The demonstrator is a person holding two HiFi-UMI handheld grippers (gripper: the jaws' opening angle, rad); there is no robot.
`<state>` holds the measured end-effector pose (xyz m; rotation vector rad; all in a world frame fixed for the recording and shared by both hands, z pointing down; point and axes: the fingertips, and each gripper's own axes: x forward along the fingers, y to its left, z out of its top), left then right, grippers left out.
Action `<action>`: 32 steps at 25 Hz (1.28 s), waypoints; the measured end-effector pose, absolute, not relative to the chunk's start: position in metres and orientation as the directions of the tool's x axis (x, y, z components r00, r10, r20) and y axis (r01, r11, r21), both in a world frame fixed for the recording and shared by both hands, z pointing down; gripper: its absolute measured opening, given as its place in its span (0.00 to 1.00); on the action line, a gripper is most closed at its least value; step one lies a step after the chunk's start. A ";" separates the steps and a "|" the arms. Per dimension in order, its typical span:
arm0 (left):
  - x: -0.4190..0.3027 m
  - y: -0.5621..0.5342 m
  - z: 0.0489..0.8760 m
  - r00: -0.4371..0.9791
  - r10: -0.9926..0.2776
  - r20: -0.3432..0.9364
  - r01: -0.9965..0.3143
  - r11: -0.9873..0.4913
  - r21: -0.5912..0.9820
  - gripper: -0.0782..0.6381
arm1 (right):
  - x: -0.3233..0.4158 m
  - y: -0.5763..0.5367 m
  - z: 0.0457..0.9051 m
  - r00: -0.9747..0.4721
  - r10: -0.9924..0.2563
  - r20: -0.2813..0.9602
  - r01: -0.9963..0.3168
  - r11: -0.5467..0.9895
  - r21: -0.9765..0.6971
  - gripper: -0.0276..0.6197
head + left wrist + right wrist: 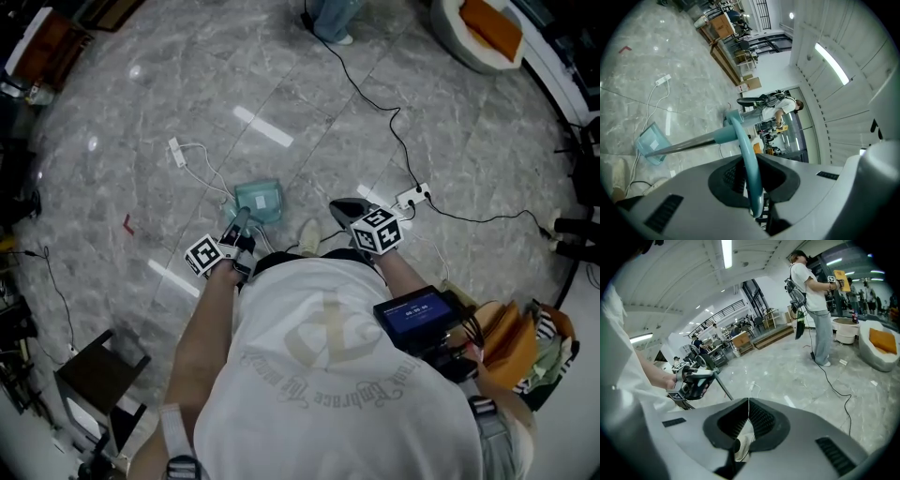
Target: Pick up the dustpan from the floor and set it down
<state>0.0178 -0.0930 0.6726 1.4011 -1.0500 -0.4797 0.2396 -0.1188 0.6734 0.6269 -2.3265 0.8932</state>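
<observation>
A teal dustpan on a long metal pole reaches out over the grey marble floor just ahead of me. My left gripper is shut on the teal loop handle at the pole's top; in the left gripper view the loop runs between the jaws of the left gripper. The pan tilts at the pole's far end, low over the floor. My right gripper hovers to the right of the dustpan, shut, with nothing held. In the right gripper view the right gripper has its jaw tips together.
A white power strip with its cable lies left of the pan. Another power strip with a black cable lies to the right. A dark stool stands at lower left. A person stands farther off, near a white seat with an orange cushion.
</observation>
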 end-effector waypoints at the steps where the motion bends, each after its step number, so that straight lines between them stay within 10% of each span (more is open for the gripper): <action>1: 0.018 -0.093 0.668 0.495 -0.813 0.305 -0.297 0.172 0.939 0.17 | 0.236 -0.120 0.672 -0.736 -0.217 0.642 -0.589 0.673 -0.448 0.07; 32: -0.013 -0.111 0.510 0.421 -0.904 0.079 -0.338 -0.075 0.938 0.20 | 0.118 -0.156 0.574 -0.868 -0.176 0.464 -0.385 0.830 -0.404 0.07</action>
